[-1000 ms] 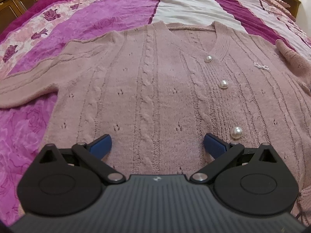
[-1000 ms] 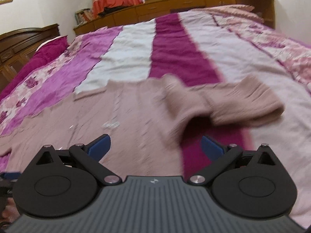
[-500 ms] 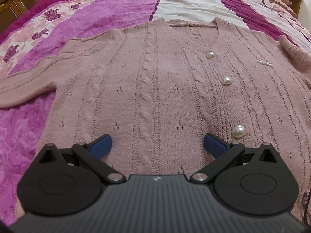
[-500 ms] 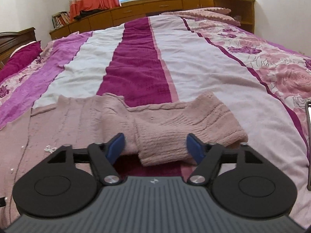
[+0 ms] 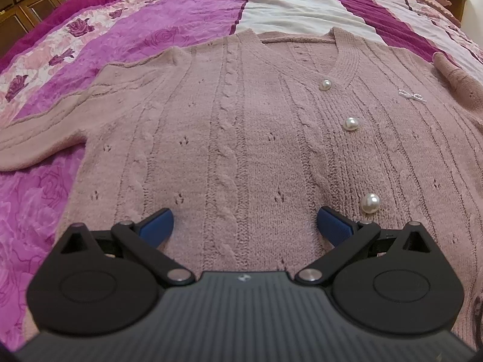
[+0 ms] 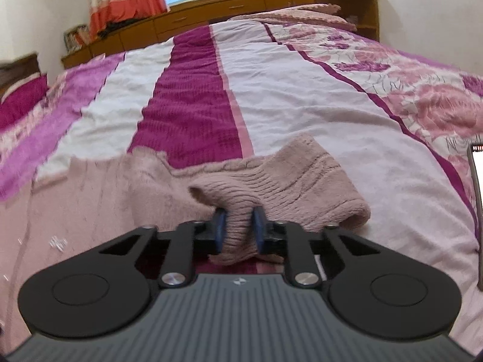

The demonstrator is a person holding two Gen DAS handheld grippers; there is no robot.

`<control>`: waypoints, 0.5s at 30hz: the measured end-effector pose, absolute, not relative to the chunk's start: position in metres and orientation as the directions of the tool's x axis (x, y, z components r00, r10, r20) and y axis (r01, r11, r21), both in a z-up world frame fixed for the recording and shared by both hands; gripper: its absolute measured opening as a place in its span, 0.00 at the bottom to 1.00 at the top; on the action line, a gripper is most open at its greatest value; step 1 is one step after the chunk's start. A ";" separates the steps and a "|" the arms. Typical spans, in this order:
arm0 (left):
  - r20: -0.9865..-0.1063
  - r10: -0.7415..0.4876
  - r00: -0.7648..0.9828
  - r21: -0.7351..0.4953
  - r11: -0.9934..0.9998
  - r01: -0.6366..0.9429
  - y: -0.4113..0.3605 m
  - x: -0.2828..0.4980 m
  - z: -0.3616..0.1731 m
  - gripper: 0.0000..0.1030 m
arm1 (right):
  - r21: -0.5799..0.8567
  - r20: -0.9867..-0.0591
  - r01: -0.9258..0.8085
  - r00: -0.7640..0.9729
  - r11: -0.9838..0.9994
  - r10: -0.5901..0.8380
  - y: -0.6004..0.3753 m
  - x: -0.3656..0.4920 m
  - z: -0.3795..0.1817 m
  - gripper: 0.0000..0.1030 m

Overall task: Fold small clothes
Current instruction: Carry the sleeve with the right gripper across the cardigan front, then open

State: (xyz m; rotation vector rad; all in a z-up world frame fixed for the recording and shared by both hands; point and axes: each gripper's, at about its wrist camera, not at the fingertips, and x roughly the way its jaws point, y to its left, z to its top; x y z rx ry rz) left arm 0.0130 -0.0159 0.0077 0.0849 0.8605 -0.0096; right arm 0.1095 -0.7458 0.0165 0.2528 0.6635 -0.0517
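At the bottom centre of the right wrist view, the right gripper [image 6: 238, 230] is closing, its blue pads pressing the ribbed cuff of the sleeve [image 6: 289, 187], which runs away toward the frame's right. The right hand is therefore the nearer one; the fold likely swings this sleeve left over the body. One pink cable-knit cardigan [image 5: 241, 138] lies flat on the striped bedspread [image 5: 280, 3], three pearl buttons [image 5: 351, 124] showing. The left gripper [image 5: 244, 226] hangs over its hem, jaws wide apart, holding nothing.
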 end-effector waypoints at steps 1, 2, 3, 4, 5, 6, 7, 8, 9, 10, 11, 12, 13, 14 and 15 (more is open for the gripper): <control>-0.758 0.025 0.652 0.070 0.997 0.044 -0.016 0.013 0.008 1.00 | 0.232 -0.610 0.133 0.792 0.964 0.037 -0.747 0.109 0.020 0.14; -0.758 0.024 0.652 0.069 0.997 0.044 -0.015 0.013 0.008 1.00 | 0.245 -0.602 0.135 0.797 0.960 0.041 -0.748 0.108 0.025 0.14; -0.759 0.022 0.651 0.068 0.997 0.045 -0.015 0.013 0.008 1.00 | 0.253 -0.595 0.134 0.803 0.958 0.045 -0.748 0.107 0.029 0.13; -0.759 0.021 0.651 0.067 0.997 0.046 -0.015 0.013 0.009 1.00 | 0.264 -0.587 0.129 0.808 0.956 0.053 -0.748 0.106 0.034 0.13; -0.760 0.020 0.650 0.066 0.997 0.047 -0.015 0.013 0.009 1.00 | 0.281 -0.579 0.122 0.813 0.952 0.067 -0.749 0.104 0.039 0.13; -0.762 0.017 0.648 0.062 0.997 0.047 -0.014 0.014 0.010 1.00 | 0.297 -0.571 0.115 0.817 0.948 0.080 -0.749 0.103 0.044 0.13; -0.763 0.014 0.646 0.058 0.997 0.046 -0.013 0.014 0.011 1.00 | 0.315 -0.564 0.108 0.821 0.943 0.094 -0.748 0.102 0.050 0.13; -0.765 0.010 0.645 0.051 0.998 0.046 -0.012 0.014 0.012 1.00 | 0.335 -0.555 0.102 0.824 0.936 0.109 -0.748 0.102 0.055 0.13; -0.765 0.007 0.644 0.045 0.998 0.043 -0.011 0.014 0.013 1.00 | 0.359 -0.546 0.095 0.828 0.929 0.126 -0.747 0.101 0.061 0.13; -0.765 0.006 0.644 0.039 0.999 0.037 -0.010 0.014 0.015 1.00 | 0.378 -0.537 0.089 0.832 0.922 0.140 -0.747 0.101 0.067 0.13; -0.764 0.004 0.646 0.033 0.999 0.032 -0.008 0.014 0.016 1.00 | 0.400 -0.527 0.082 0.835 0.913 0.156 -0.745 0.100 0.072 0.12; -0.762 0.003 0.648 0.029 0.999 0.029 -0.007 0.014 0.018 1.00 | 0.419 -0.517 0.074 0.838 0.905 0.171 -0.744 0.100 0.077 0.12; -0.760 0.004 0.650 0.027 0.999 0.026 -0.005 0.014 0.019 1.00 | 0.441 -0.505 0.062 0.842 0.895 0.191 -0.742 0.100 0.081 0.12; -0.757 0.007 0.653 0.029 0.999 0.023 -0.003 0.013 0.020 1.00 | 0.465 -0.493 0.050 0.844 0.884 0.211 -0.740 0.100 0.086 0.12; -0.755 0.010 0.655 0.031 0.999 0.020 -0.002 0.013 0.022 1.00 | 0.485 -0.484 0.039 0.844 0.874 0.231 -0.737 0.100 0.090 0.12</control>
